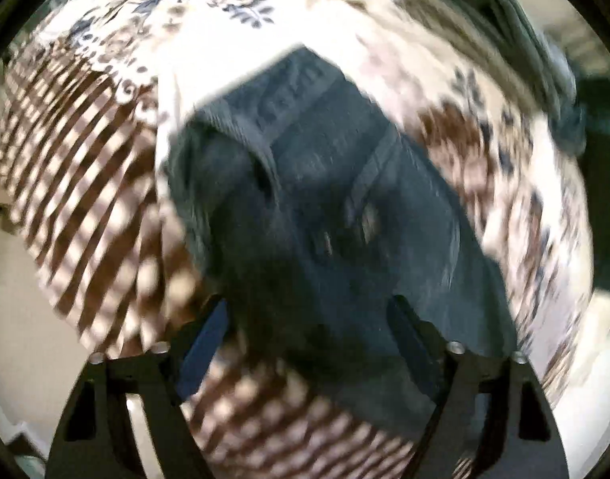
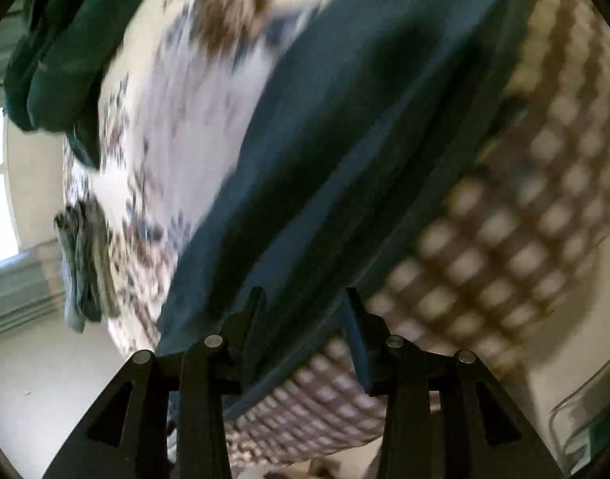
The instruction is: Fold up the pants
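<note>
pants (image 1: 344, 207): dark, soft, limp, on patterned bedspread (image 1: 85, 199) | left gripper (image 1: 308, 343) jaws wide around waistband bunch | right gripper (image 2: 305, 343) jaws narrow, pinching leg edge

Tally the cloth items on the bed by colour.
Dark blue-grey fabric pants: 1
Dark green crumpled fabric garment: 1
Grey-green bunched cloth at the bed edge: 1
Brown-and-white patterned bedspread: 1
Total: 4
</note>
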`<action>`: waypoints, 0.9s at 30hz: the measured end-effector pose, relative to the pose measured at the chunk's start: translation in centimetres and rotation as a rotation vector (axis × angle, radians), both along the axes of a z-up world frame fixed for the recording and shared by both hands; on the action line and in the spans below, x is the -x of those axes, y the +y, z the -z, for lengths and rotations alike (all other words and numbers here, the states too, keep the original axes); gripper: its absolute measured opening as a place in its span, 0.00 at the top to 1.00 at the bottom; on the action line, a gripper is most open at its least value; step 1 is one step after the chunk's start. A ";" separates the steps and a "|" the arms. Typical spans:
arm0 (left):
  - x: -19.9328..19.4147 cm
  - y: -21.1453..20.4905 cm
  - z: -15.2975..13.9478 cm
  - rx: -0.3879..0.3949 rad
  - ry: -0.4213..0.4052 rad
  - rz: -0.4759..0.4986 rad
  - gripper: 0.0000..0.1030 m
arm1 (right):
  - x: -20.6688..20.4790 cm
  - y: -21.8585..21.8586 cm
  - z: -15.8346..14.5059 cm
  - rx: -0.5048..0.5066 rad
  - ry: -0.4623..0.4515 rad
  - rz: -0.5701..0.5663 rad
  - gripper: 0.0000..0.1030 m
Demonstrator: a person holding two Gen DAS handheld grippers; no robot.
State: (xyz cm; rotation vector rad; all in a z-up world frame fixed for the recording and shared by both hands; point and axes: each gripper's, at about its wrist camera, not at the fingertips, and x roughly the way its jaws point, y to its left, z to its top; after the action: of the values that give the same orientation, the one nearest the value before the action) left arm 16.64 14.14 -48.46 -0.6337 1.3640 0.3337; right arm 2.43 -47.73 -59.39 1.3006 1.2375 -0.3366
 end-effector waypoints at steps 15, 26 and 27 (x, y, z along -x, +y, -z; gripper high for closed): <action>2.0 4.3 -0.5 0.070 -0.079 -0.030 0.87 | -1.1 3.6 -1.3 0.144 0.027 -0.003 0.98; 3.3 5.2 -1.6 0.071 0.031 -0.008 0.29 | -6.7 7.4 -5.2 0.357 0.199 -0.484 0.47; 3.1 4.9 -2.3 0.037 0.022 0.018 0.10 | -8.3 8.9 -6.4 0.357 0.158 -0.548 0.45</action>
State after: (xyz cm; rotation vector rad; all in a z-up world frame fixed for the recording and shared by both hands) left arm 13.55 19.00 -46.17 -0.6500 1.3987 0.3019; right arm 10.72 -38.80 -52.99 0.6064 1.5297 -0.2492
